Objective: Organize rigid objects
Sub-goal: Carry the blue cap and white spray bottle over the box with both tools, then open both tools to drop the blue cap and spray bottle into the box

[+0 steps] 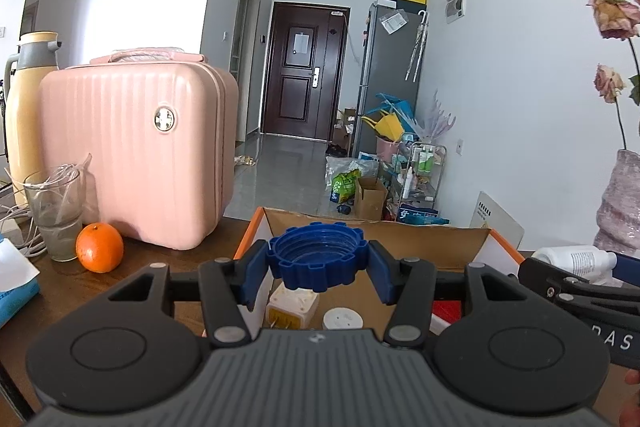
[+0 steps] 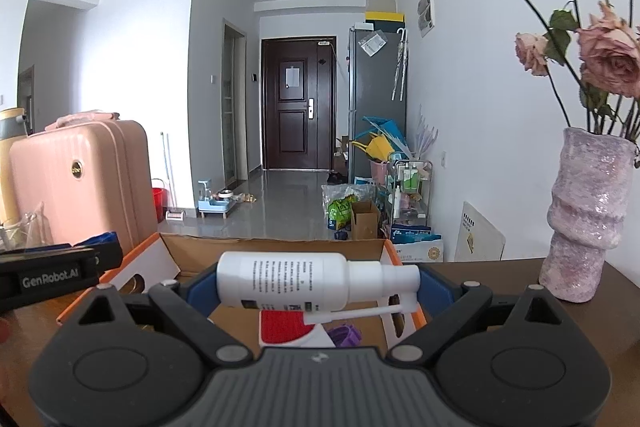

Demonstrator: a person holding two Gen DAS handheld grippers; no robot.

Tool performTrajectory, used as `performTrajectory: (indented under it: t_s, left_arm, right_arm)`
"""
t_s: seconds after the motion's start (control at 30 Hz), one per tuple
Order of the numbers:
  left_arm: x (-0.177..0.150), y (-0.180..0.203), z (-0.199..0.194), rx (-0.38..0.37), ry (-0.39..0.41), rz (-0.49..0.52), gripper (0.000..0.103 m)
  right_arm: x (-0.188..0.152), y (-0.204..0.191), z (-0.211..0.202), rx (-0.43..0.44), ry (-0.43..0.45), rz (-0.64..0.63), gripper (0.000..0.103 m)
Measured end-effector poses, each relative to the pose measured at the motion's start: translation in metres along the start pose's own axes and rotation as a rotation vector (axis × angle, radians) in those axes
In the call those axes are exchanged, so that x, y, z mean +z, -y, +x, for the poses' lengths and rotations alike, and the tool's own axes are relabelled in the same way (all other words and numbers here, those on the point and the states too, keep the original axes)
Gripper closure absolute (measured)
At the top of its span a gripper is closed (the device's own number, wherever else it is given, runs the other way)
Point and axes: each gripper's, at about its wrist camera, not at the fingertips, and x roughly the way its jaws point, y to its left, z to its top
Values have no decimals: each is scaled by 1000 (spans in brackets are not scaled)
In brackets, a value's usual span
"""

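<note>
left wrist: blue cap (image 1: 318, 254) clenched between fingers (image 1: 256, 273), over box (image 1: 452, 239).

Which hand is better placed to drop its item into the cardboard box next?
Probably left. The left tool holds the blue ribbed plastic cap directly above the open cardboard box; the white spray bottle in the right tool sits nearer the rim.
</note>
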Motion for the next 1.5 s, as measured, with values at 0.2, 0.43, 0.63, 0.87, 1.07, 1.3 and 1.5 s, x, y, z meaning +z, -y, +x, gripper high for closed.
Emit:
performTrajectory:
  t_s: [0.2,0.43,0.63,0.87,1.07,1.3,1.5]
  left_arm:
    - [7,-1,21,11,-15,-9,49]
    - [12,-1,40,26,-32,-2,49]
    - [13,1,51,34,-43,12,49]
    - [12,4,64,41,-61,31,49]
    - [8,7,74,52,-84,47,49]
    - [13,2,72,39,-90,34,22]
    - [15,-3,69,101,-82,9,0]
  right_arm:
    - [12,-5,20,-4,-32,14,6]
    - [17,-16,44,-30,-86,-7,6]
    - [19,-22,60,-48,-124,-12,6]
    - [20,-25,76,-70,-162,-13,6]
    - [18,-27,86,-83,-185,-25,6]
    - [23,-22,87,-84,-217,13,4]
    - [26,-19,86,-88,-215,28,0]
